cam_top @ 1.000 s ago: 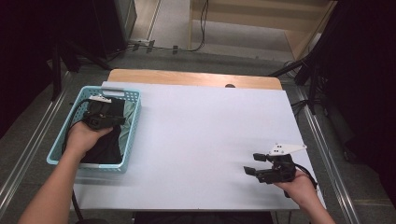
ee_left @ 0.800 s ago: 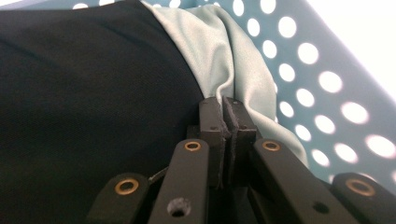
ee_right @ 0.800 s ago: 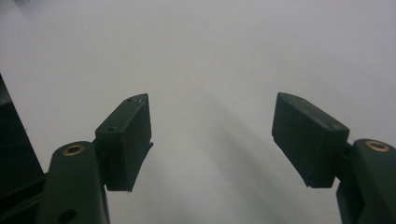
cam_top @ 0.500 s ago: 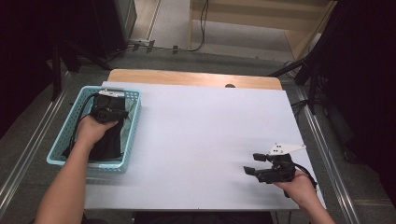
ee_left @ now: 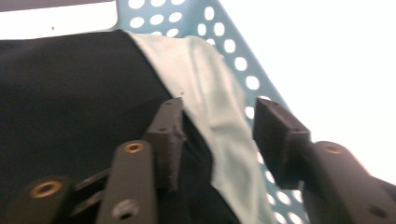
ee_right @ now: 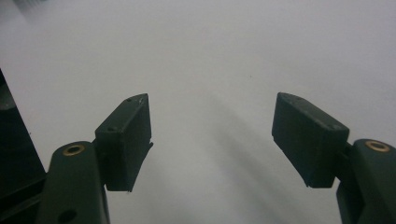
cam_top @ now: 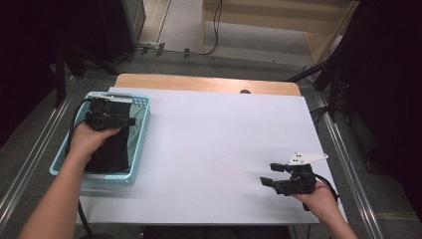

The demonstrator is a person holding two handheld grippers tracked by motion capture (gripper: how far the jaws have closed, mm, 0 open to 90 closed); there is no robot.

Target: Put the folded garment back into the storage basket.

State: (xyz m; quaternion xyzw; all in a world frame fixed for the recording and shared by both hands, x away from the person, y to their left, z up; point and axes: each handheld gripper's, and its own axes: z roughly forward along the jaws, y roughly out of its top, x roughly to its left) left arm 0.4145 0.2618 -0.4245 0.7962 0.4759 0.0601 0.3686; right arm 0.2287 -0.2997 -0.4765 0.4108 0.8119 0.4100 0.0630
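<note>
A perforated glossy plastic basket holds matt black cloth and smooth pale-green fabric.

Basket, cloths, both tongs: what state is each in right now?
Basket: upright at the table's left edge, holding cloths.
Black cloth: crumpled in the basket.
Pale cloth: draped against the basket wall.
Left tongs: open, over the cloths.
Right tongs: open, empty, above the table.

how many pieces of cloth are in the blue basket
2, as far as shows. A black cloth fills most of the blue basket, under the left gripper. A pale green cloth lies along the basket's table-side wall. More may be hidden underneath.
</note>
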